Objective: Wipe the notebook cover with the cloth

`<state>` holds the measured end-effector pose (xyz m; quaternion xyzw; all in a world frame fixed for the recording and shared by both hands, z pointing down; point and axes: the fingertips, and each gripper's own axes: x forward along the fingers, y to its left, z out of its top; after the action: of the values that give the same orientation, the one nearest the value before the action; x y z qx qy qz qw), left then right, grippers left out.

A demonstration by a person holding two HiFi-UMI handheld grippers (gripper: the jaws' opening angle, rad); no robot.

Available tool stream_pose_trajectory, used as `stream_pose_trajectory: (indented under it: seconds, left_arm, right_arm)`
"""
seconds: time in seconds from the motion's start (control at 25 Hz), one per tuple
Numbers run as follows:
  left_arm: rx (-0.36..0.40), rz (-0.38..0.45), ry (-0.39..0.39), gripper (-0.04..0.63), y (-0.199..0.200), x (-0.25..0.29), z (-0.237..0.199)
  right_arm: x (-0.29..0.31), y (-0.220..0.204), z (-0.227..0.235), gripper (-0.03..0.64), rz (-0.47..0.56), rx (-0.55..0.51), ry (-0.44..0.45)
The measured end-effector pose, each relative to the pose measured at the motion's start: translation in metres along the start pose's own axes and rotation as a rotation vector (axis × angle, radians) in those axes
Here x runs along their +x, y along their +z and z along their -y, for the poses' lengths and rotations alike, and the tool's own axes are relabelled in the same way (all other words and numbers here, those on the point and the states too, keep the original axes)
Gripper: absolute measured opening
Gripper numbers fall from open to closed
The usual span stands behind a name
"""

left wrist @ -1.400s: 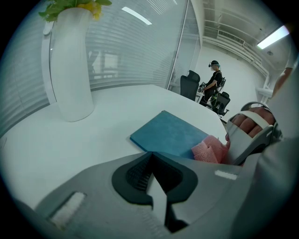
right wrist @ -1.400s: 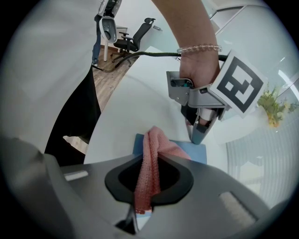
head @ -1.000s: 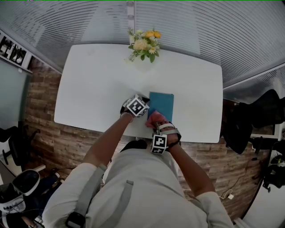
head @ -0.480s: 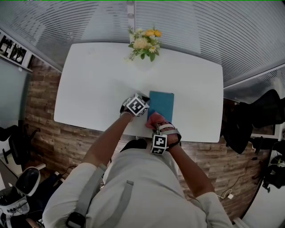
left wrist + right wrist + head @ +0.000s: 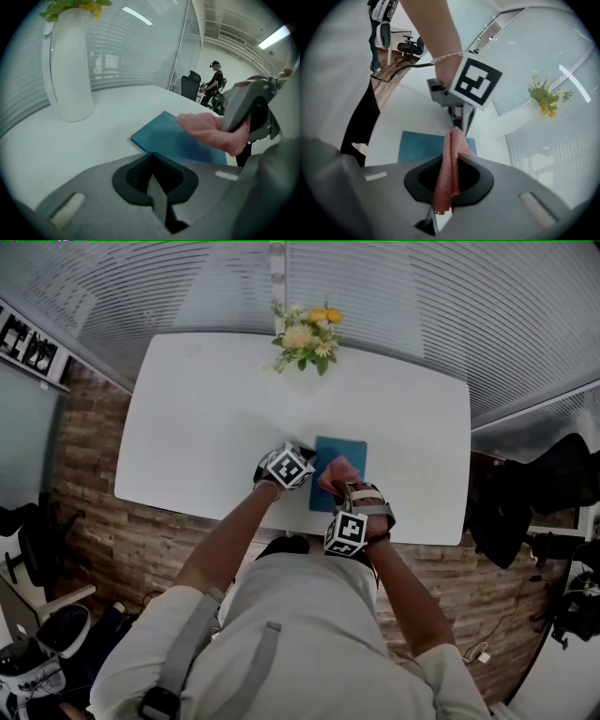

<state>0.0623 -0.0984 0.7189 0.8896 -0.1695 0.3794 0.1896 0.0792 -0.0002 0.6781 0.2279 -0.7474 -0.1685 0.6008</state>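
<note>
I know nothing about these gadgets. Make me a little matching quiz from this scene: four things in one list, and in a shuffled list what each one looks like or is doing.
Things:
1. cloth
2. notebook
3. vase
4. left gripper

Descriptions:
A. white, upright, holding flowers
B. jaws together, nothing between them
C. pink, clamped in the right gripper
D. teal, lying flat on the table

Pairs: 1-C, 2-D, 3-A, 4-B
</note>
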Motion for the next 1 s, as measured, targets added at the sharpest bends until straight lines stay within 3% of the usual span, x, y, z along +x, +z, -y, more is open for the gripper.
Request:
stream_pose_trajectory:
  seconds: [0.28, 0.68, 1.0]
  left_arm:
    - [0.011, 0.006, 0.021, 0.003, 0.002, 0.0, -0.005]
    - [0.002, 0.002, 0.011, 0.003, -0.001, 0.004, -0.004]
    - [-0.003, 0.002, -0.002, 0.003, 0.0, 0.003, -0.002]
  right_arm:
    - [0.027, -0.025, 0.053, 0.023, -0.082, -0.033, -0.097]
    - [0.076, -0.048, 0.085, 0.023, -0.187, -0.093, -0.094]
    - [0.103, -0.051, 0.083, 0.023, -0.212, -0.118, -0.051]
